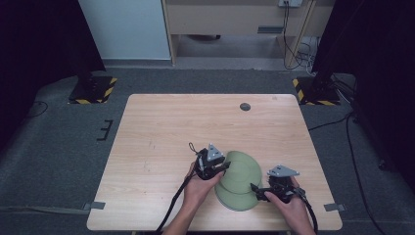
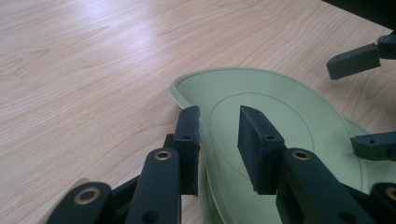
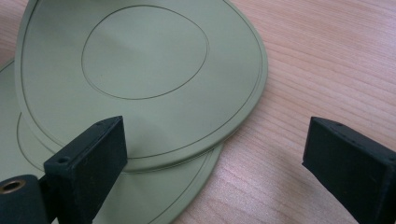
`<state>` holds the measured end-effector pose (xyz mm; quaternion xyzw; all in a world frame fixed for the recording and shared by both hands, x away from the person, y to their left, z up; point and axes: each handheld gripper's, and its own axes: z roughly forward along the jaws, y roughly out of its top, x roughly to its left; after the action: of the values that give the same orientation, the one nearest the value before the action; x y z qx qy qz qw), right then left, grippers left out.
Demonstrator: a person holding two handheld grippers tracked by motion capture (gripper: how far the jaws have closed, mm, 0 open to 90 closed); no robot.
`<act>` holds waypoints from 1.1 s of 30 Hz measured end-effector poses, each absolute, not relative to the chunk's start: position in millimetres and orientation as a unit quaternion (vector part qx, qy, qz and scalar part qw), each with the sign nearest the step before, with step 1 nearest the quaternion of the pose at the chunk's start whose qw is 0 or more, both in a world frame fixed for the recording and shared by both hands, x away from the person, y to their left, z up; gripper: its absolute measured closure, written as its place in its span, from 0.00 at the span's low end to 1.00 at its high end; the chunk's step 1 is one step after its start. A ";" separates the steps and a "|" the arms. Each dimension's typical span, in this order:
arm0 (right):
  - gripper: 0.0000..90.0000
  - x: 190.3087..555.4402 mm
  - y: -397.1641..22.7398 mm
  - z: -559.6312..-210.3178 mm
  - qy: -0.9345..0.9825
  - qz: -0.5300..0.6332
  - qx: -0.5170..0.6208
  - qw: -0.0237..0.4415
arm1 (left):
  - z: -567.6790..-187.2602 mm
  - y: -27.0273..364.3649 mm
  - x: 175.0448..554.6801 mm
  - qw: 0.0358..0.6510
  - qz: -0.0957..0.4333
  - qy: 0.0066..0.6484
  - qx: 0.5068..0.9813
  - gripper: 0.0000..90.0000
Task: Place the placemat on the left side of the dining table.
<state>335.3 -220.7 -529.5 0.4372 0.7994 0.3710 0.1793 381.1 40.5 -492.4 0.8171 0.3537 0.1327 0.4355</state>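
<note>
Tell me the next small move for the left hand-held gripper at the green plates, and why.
Probably finish closing the left hand-held gripper on the upper green plate's rim. Its jaws straddle that raised edge with a gap on the inner side, so the plate isn't pinched yet. The right hand-held gripper waits open beside the lower plate.

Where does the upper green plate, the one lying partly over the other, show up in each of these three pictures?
High view: the upper green plate lies near the table's front edge, between the left gripper and right gripper.
Left gripper view: lower right, its near rim between the jaws.
Right gripper view: upper left, overlapping the lower plate.
Shared landmark: the circle ring in the upper plate's middle.
</note>
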 end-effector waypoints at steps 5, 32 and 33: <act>0.07 335.2 -220.7 -529.5 0.799 0.371 0.437 0.182 | -492.8 40.8 380.1 0.434 0.133 0.361 0.815 0.79; 0.07 335.0 -220.7 -529.6 0.798 0.371 0.437 0.184 | -497.5 40.3 380.1 0.433 0.130 0.376 0.809 0.85; 0.06 334.8 -220.8 -529.5 0.797 0.371 0.439 0.185 | -497.5 39.9 380.2 0.432 0.132 0.375 0.809 0.87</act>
<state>334.8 -220.8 -529.5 0.4386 0.7973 0.3711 0.1850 380.2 39.9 -497.5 0.8093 0.3753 0.1321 0.4321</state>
